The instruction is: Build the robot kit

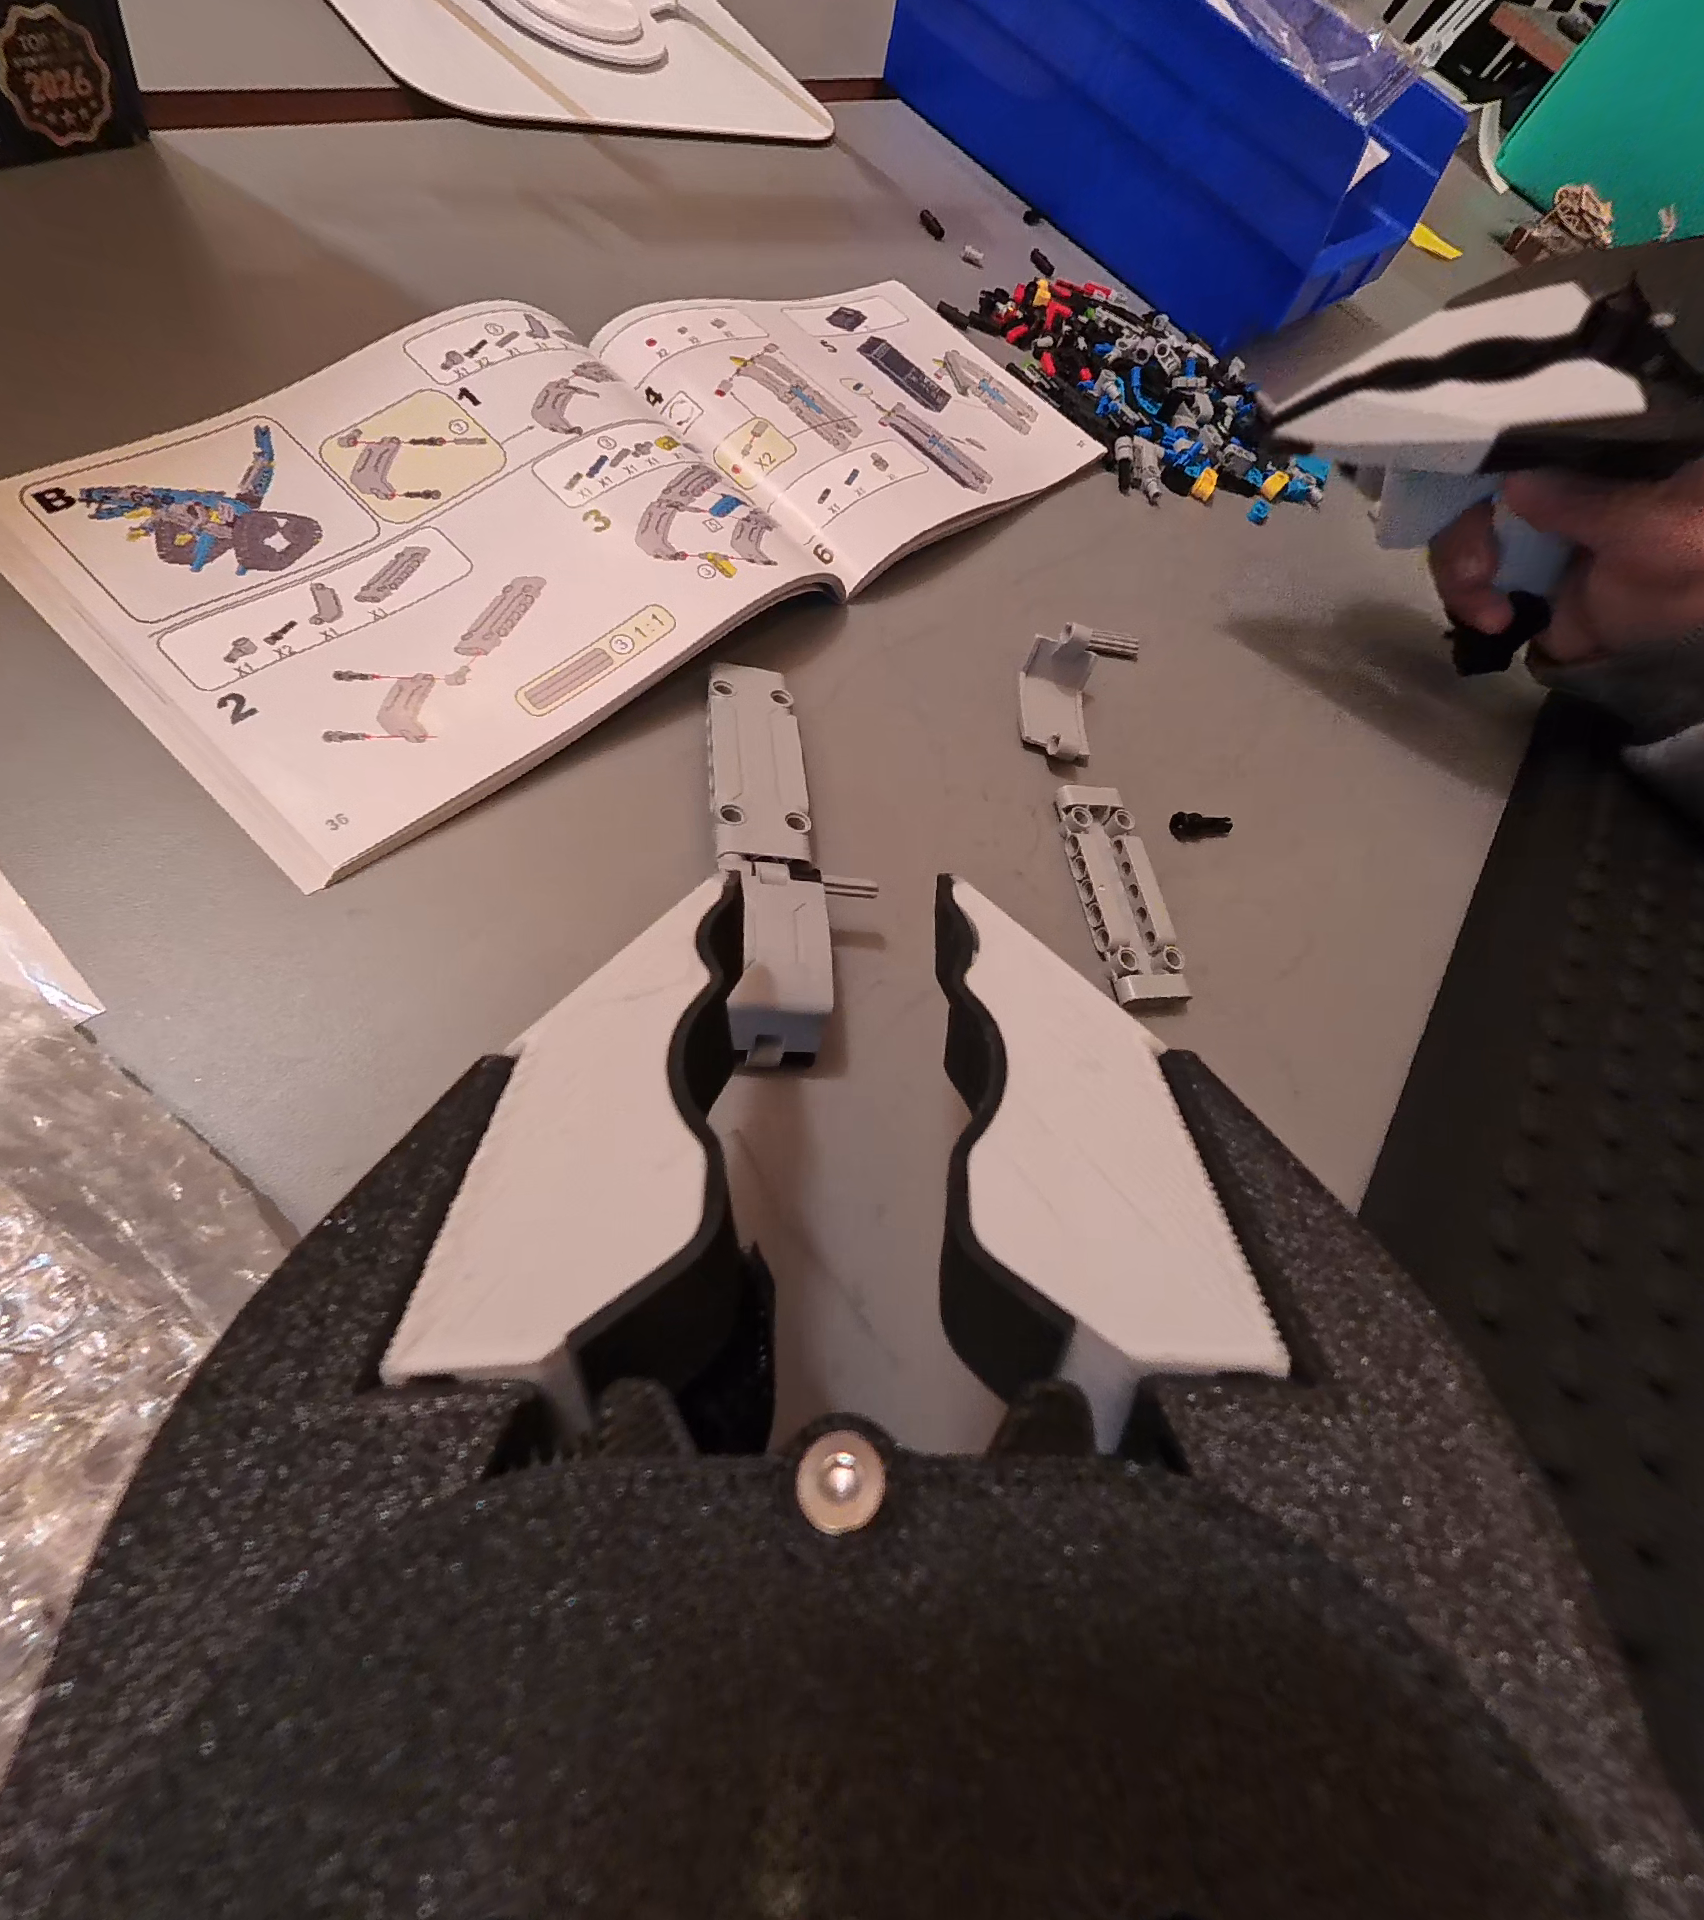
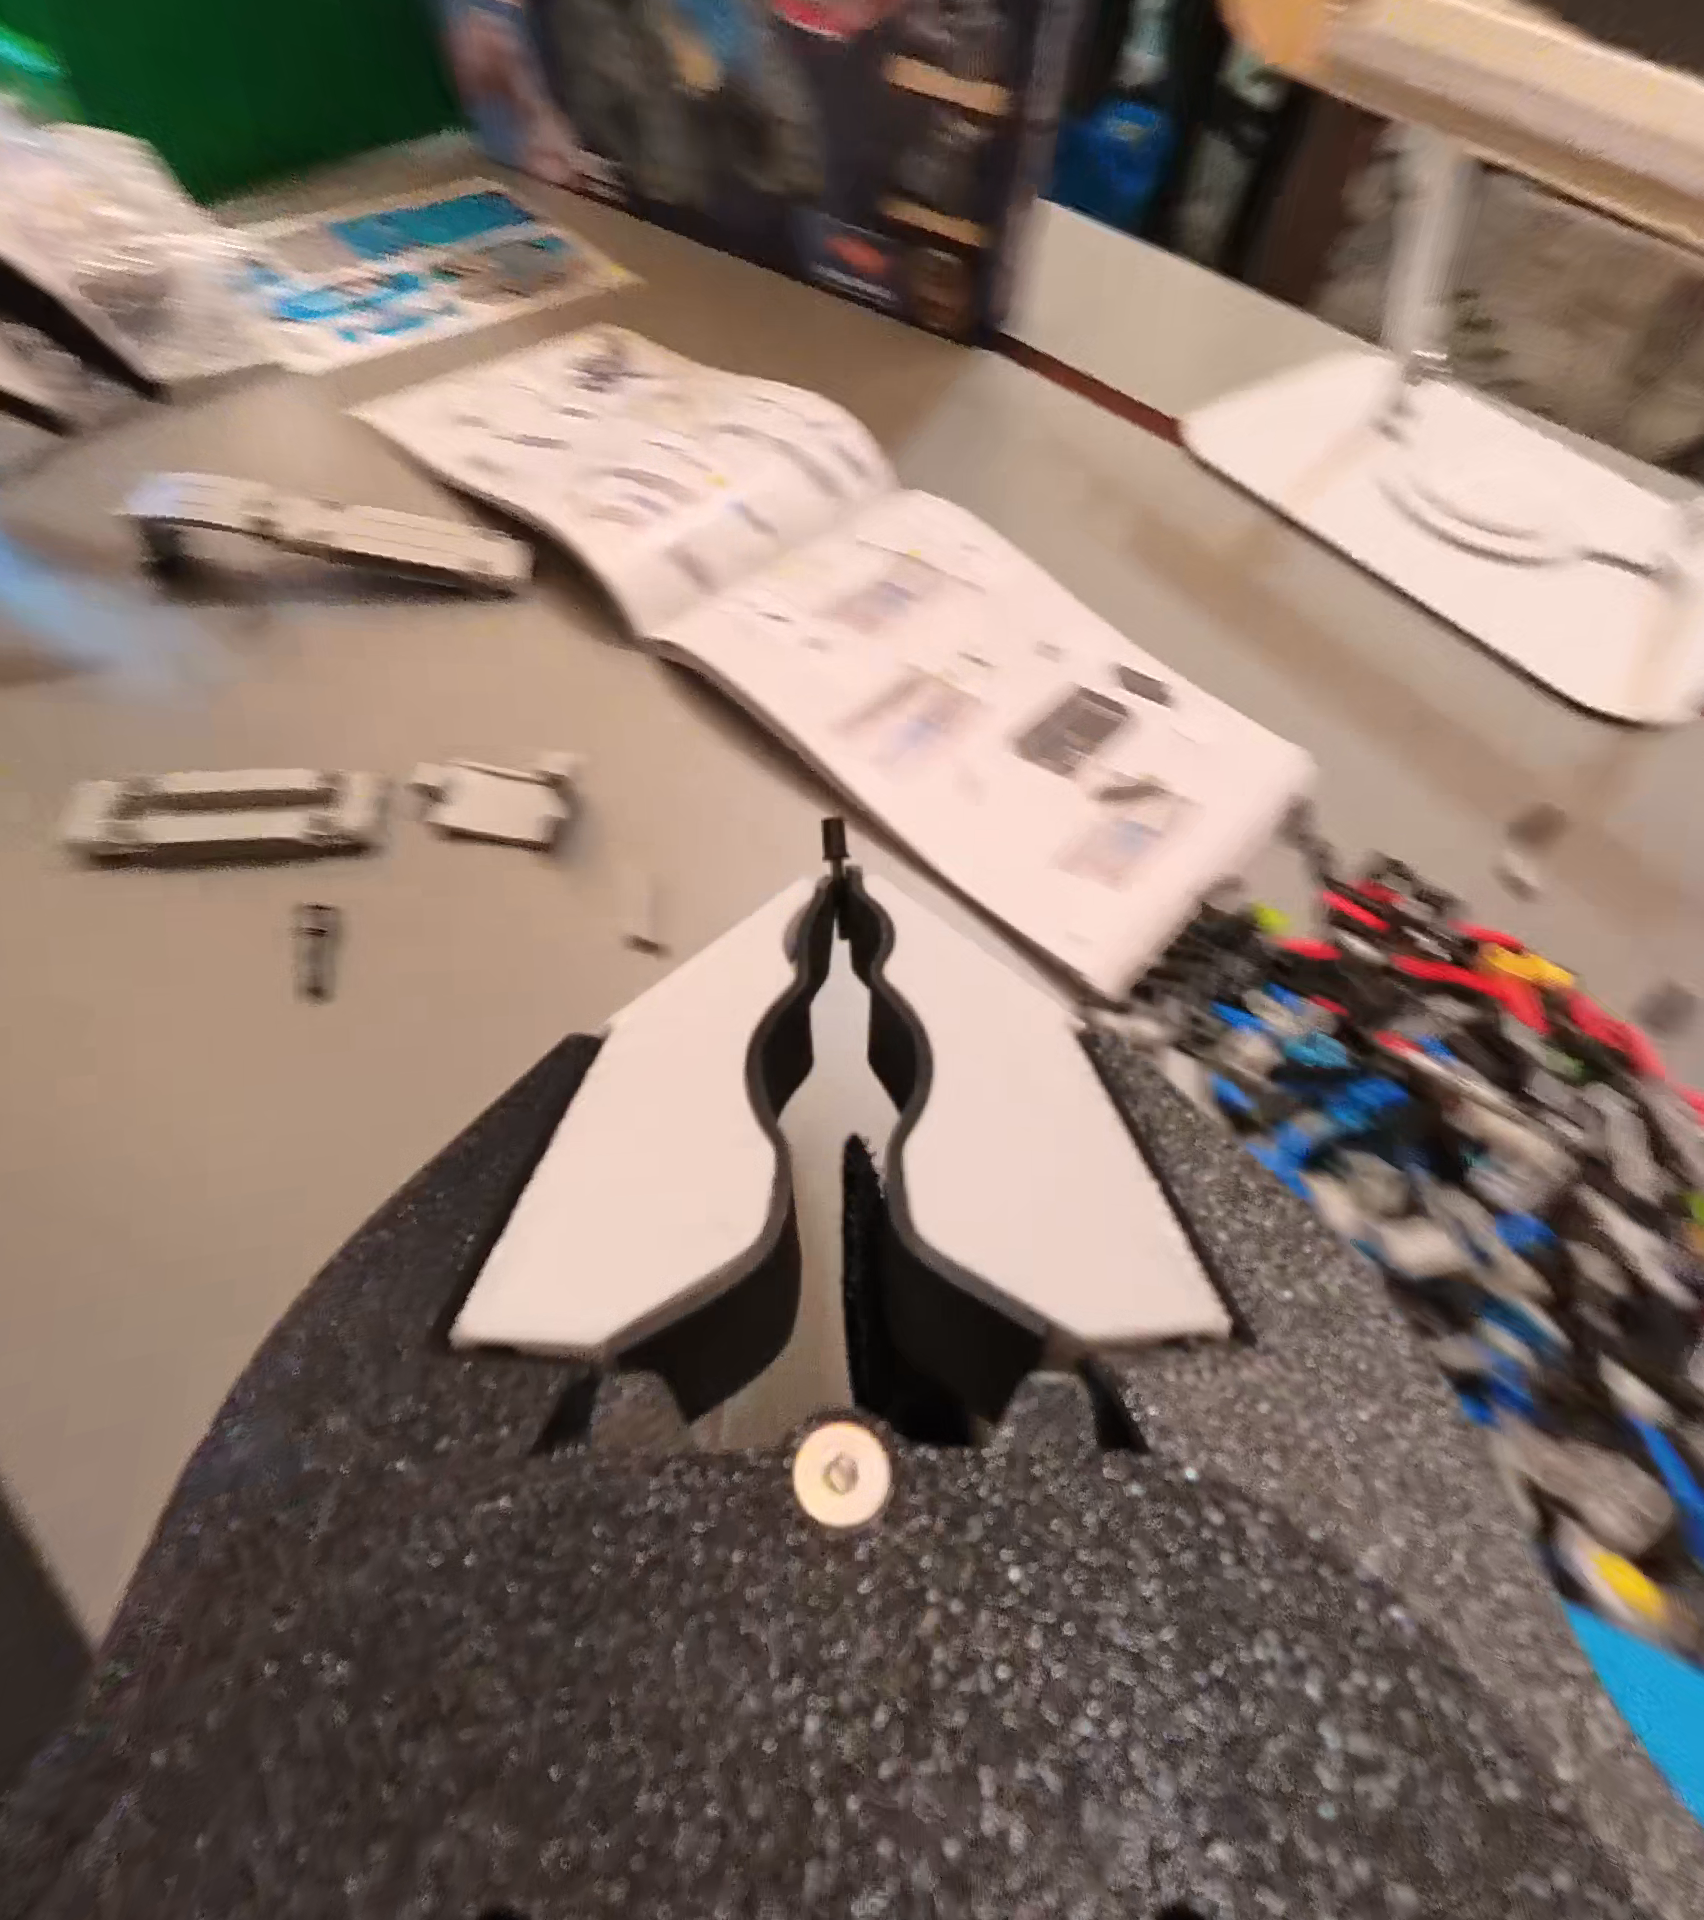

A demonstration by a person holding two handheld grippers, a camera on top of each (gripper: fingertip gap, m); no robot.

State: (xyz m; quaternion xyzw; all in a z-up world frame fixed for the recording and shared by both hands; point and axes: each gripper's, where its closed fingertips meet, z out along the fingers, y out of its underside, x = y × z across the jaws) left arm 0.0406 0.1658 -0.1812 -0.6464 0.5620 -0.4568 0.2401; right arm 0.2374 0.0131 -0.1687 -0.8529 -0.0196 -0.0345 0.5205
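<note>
My left gripper is open, low over the grey table. A long grey brick assembly lies at its left fingertip, its near end between the fingers. A flat grey beam lies right of the right finger, with a small black pin and a curved grey panel beyond. My right gripper is shut on a small black pin that sticks up from its tips. It also shows in the left wrist view, over the pile of small parts. The right wrist view is blurred.
An open instruction booklet lies behind the grey parts. A blue bin stands at the back right by the pile. A bubble-wrap bag lies at the near left. A dark box and a white lamp base stand at the far edge.
</note>
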